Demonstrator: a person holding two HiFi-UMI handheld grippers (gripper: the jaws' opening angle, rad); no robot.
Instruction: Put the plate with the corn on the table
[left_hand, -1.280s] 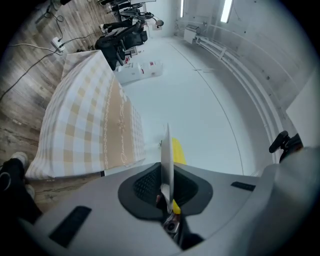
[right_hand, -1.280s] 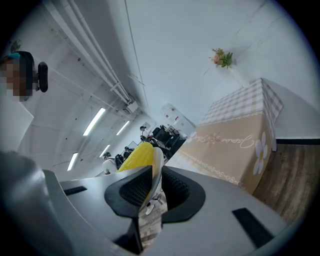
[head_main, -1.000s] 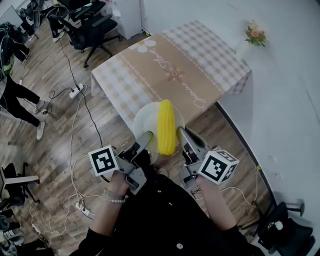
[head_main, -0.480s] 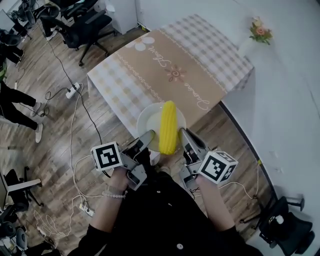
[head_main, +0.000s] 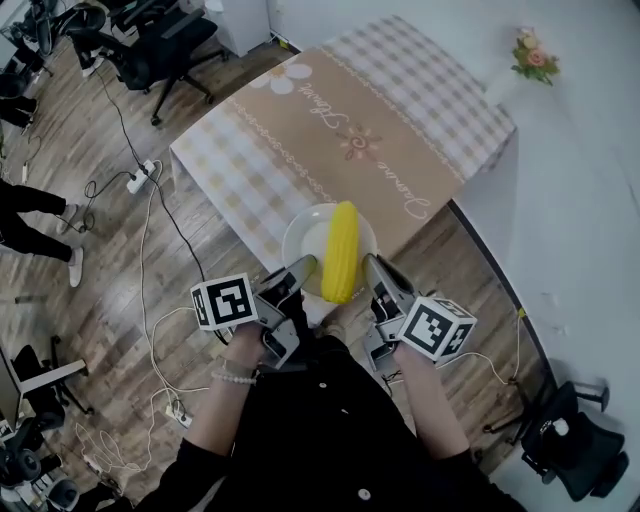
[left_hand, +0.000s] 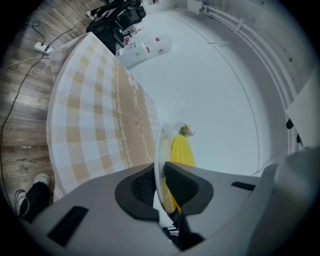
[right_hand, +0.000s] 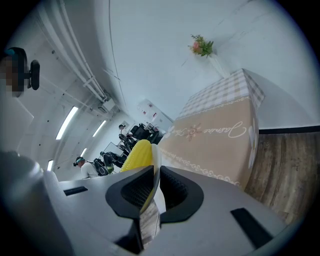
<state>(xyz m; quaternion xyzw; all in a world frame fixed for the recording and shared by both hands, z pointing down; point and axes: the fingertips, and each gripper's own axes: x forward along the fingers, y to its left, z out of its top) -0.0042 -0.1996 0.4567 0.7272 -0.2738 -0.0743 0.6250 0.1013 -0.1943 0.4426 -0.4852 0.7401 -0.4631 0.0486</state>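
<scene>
Above the near edge of the surface (head_main: 330, 120), the plate (head_main: 301, 236) hangs in the air with the corn (head_main: 341, 252) lying across it. The left gripper (head_main: 301, 268) is clamped on the plate's left rim. The right gripper (head_main: 373, 267) pinches the right rim, its jaws having just been closing with the rim between them. Pickup and carry appear complete. Remaining: lower the plate onto the checked cloth, release both rims, withdraw.

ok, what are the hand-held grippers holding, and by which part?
The white plate with the corn, by its rim: left hand-held gripper on the left edge, right hand-held gripper on the right, its jaws just closed further.
</scene>
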